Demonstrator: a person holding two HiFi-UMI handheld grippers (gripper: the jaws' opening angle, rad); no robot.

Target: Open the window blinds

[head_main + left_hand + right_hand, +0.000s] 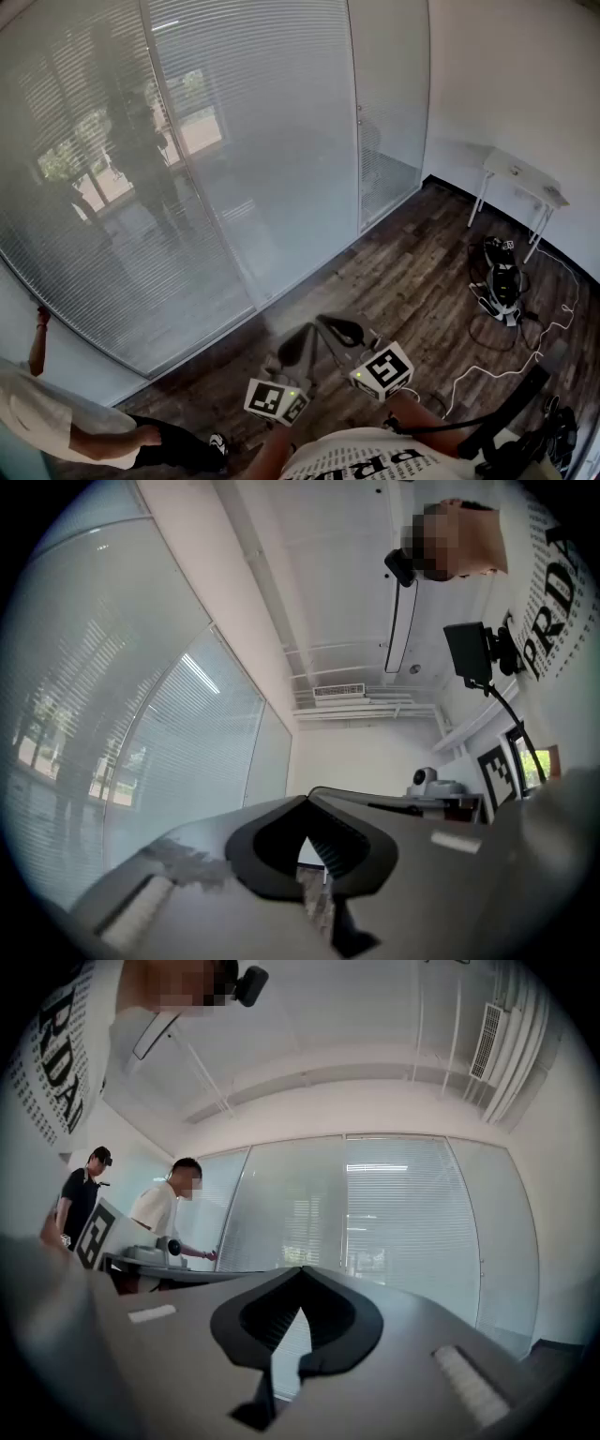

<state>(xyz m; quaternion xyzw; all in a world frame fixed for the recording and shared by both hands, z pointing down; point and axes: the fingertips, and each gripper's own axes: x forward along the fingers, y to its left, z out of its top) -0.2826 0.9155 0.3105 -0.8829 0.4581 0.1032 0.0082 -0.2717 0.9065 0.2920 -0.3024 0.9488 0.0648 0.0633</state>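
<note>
Across the upper left of the head view the window blinds (234,141) hang fully lowered behind a tall glass wall, their slats giving only a hazy glimpse of what lies beyond. Dark wooden floor (412,272) runs from them to the right, where a small white desk (525,178) stands against the wall with a black bag (502,281) and a loose white cable (506,366) on the floor near it. A person in a white shirt (47,417) shows at the lower left edge. At lower centre the left hand-held gripper (298,349) and the right hand-held gripper (342,330) sit side by side, both aimed toward the blinds and well apart from them. Seen from the left gripper view, the left hand-held gripper (307,803) has its jaws together at the tips with nothing between them, and the blinds (178,752) fill the left half of the frame. Seen from the right gripper view, the right hand-held gripper (300,1274) likewise has its jaws closed on nothing; the blinds (412,1213) span the centre and right, while the person in the white shirt (159,1218) stands at the left with a hand on the glass, beside a person in black (80,1204).
</note>
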